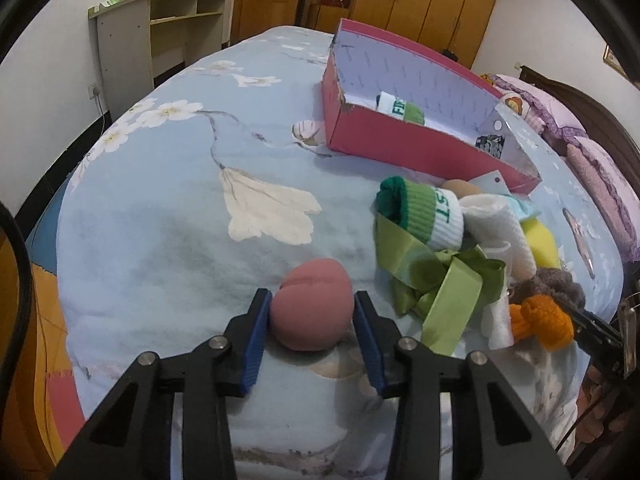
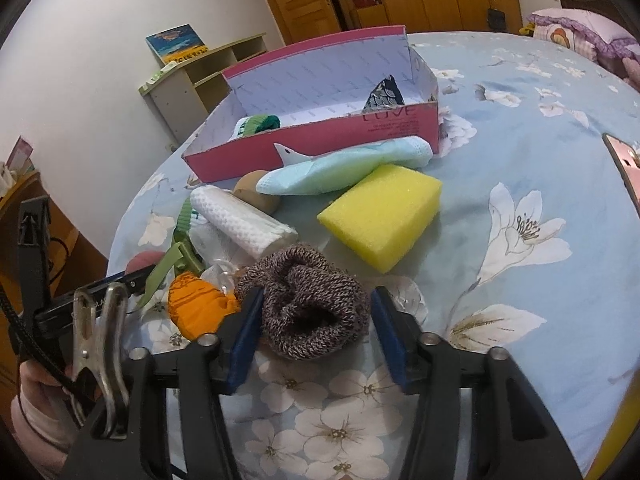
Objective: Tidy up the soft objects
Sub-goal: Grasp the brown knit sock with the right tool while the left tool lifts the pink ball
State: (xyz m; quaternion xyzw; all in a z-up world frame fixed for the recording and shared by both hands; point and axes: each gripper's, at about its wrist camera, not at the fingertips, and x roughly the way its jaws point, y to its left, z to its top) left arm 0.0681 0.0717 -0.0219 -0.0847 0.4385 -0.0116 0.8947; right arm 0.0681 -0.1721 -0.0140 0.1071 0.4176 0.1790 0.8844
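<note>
Left wrist view: the left gripper (image 1: 313, 309) straddles the pink sponge ball (image 1: 311, 305), its blue pads against or just beside the ball's flanks without visibly squeezing it, well short of the pink box (image 1: 404, 142), presumably its destination since a rolled sock (image 1: 401, 109) already lies inside. Right wrist view: the right gripper (image 2: 316, 312) stands spread around the brown knitted sock ball (image 2: 308, 306), pads apart from it, nearer than the box (image 2: 312, 140) and beside the yellow sponge (image 2: 382, 216).

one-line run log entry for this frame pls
left gripper: fingers around pink sponge ball, on bed | right gripper: open, straddling brown knit sock | pink box: holds green-white sock | pile unsorted
</note>
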